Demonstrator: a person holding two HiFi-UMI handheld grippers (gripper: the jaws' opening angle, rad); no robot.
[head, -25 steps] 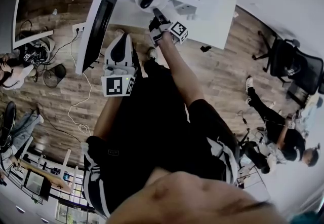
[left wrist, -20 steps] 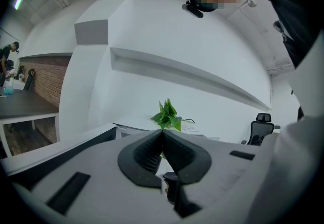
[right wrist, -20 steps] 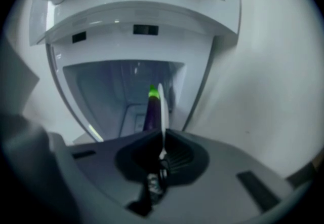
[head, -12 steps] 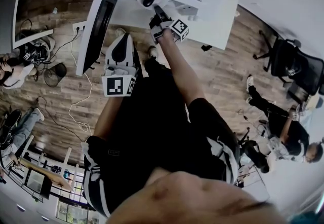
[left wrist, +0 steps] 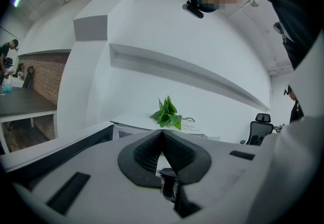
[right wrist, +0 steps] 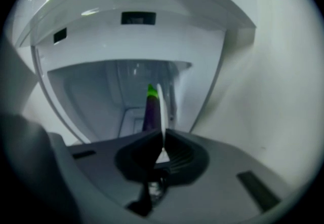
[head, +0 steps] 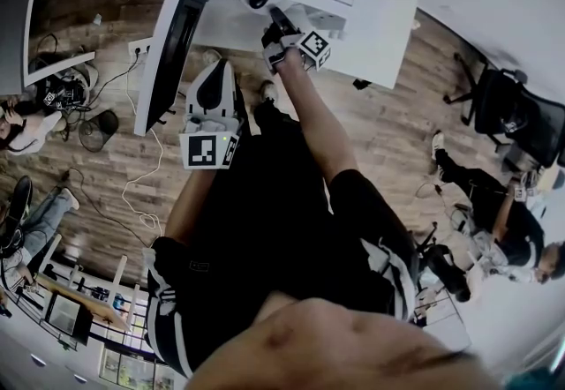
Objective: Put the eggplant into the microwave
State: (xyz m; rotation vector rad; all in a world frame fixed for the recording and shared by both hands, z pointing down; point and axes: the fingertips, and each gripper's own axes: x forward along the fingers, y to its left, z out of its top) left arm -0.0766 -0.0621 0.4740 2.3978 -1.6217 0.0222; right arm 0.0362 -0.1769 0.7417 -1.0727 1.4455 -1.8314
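R gripper (right wrist: 161,136) is clamped on the eggplant (right wrist: 150,109), which sticks out fwd w/ its green tip aimed into the open microwave (right wrist: 91,91); can't tell if the tip is past the rim. L gripper (left wrist: 162,139) is closed on nothing, off to the side, facing a plant (left wrist: 167,113). Risks as I judge them: 1) grip looks to be at 1 end only, so eggplant may swing or slip; 2) letting go too early drops it outside the cavity; 3) tip could catch the opening's edge
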